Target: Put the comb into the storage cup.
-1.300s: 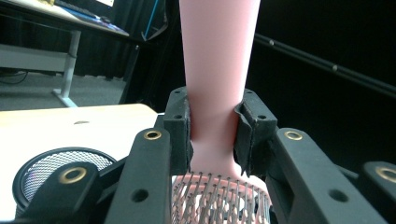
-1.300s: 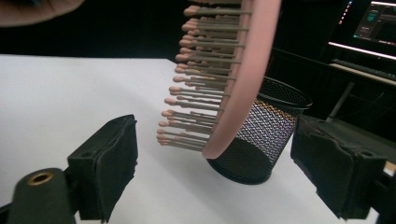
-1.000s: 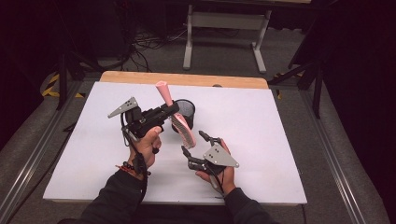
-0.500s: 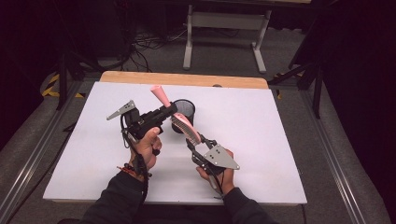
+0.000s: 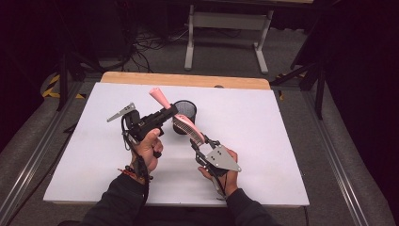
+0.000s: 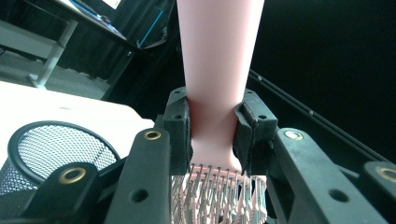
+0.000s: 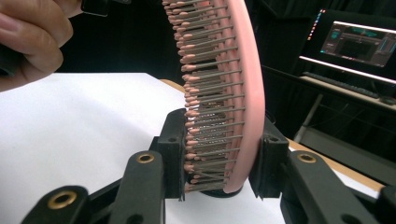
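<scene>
Since the earlier frames, we see the right claw (image 5: 203, 142) has come up off the worktop (image 5: 282, 141) and closed on the bristle end of the pink hairbrush (image 5: 186, 125), which the left claw (image 5: 170, 112) already held by its handle. The brush is now tilted lower, spanning the two claws above the worktop, just in front of the black mesh cup (image 5: 186, 112). Our left hand (image 5: 148, 148) is raised, its claw pointing right and away; our right hand (image 5: 221, 169) sits lower, nearer us, its claw aimed up and left. The left claw view shows the pads clamped tight on the handle's neck (image 6: 212, 126) with the cup (image 6: 46, 149) below left. The right claw view shows the pads squeezing bristle tips and pink back (image 7: 219, 116), with the left hand's fingers (image 7: 32, 37) at top left
</scene>
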Tool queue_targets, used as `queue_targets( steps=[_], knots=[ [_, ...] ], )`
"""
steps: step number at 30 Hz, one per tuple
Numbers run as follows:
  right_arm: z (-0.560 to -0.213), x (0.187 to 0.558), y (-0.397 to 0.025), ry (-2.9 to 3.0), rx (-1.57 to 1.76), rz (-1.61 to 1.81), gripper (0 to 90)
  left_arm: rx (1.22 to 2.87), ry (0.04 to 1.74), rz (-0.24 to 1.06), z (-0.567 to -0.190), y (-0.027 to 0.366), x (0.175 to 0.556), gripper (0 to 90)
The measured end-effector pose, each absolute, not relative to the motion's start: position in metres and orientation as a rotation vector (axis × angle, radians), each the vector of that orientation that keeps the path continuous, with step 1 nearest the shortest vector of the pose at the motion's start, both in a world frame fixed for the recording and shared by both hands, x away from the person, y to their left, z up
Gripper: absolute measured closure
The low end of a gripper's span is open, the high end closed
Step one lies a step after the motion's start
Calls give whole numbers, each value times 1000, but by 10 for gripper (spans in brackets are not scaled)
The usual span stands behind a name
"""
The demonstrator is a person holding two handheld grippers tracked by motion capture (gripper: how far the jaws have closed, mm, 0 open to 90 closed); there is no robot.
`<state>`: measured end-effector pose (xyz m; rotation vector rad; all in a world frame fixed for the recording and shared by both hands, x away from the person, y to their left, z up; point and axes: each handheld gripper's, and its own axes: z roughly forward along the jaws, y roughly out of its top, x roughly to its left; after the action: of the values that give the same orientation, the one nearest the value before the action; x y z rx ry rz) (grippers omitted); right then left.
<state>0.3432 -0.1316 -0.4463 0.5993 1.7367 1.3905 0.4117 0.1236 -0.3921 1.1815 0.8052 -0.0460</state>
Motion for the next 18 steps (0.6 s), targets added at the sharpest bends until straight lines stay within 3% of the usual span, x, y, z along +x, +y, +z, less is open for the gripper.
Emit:
queue_targets(
  steps=[9,14,18],
  knots=[
    [-445,342,-134,1702,582,1407,608,1168,807,-69,-393,122,412,692],
    [-446,344,-135,1675,595,1413,479,1175,800,-91,-393,117,411,692],
    [-446,345,-137,1656,602,1417,436,1166,803,-113,-394,115,411,693]
  ],
)
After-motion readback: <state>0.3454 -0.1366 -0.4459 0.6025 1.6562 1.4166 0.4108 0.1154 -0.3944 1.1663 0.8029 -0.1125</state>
